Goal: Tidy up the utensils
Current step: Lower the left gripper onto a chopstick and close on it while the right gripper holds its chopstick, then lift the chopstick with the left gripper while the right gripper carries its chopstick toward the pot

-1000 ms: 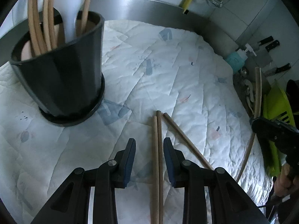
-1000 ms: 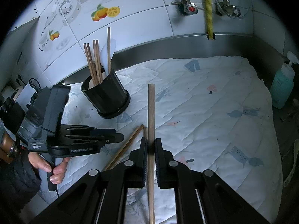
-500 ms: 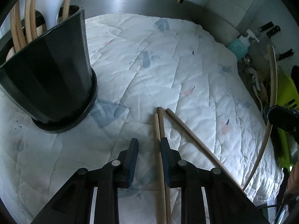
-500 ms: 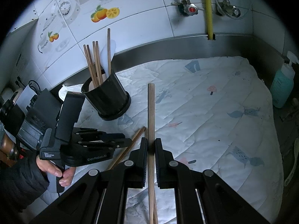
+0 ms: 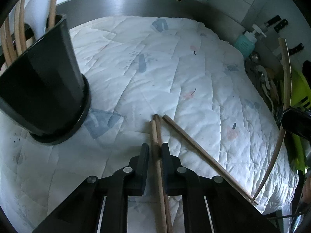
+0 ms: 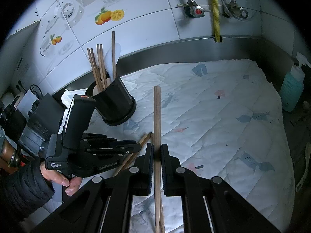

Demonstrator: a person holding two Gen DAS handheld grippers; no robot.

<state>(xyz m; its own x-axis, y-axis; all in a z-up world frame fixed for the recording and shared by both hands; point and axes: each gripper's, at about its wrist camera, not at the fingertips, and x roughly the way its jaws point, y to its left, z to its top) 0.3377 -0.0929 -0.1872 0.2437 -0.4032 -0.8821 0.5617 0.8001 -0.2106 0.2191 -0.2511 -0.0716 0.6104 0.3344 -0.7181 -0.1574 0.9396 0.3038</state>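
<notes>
Left claw (image 5: 155,151): lowered close to the white quilted cloth (image 5: 175,68) covering the desk. Its two fingers stand on either side of a pair of wooden chopsticks (image 5: 156,136) lying side by side on the cloth, with narrow gaps at the pads; whether the pads have made contact with the wood cannot be told. The pair's tips project just beyond the fingertips.

A third chopstick (image 5: 204,155) lies on the cloth just right of the pair, angled away from it toward the right and near edge.

Right claw (image 6: 157,153): raised above the cloth, fingers clamped on a single chopstick (image 6: 157,116) that runs straight forward between them, its blunt end well past the fingertips. The left wrist view shows the same stick as a curved pale line at the right edge (image 5: 285,81).

Black utensil holder (image 6: 114,103): standing on the cloth at the left rear, near the steel upstand (image 6: 184,48) below the tiled wall. It contains several upright chopsticks (image 6: 99,66) and a white utensil (image 6: 116,52). In the left wrist view the holder (image 5: 42,89) sits well left of the claw and apart from the loose sticks.

Teal soap dispenser (image 6: 292,85): at the right rear, off the cloth.

The person's left hand (image 6: 64,178) grips the left device's handle, seen in the right wrist view
</notes>
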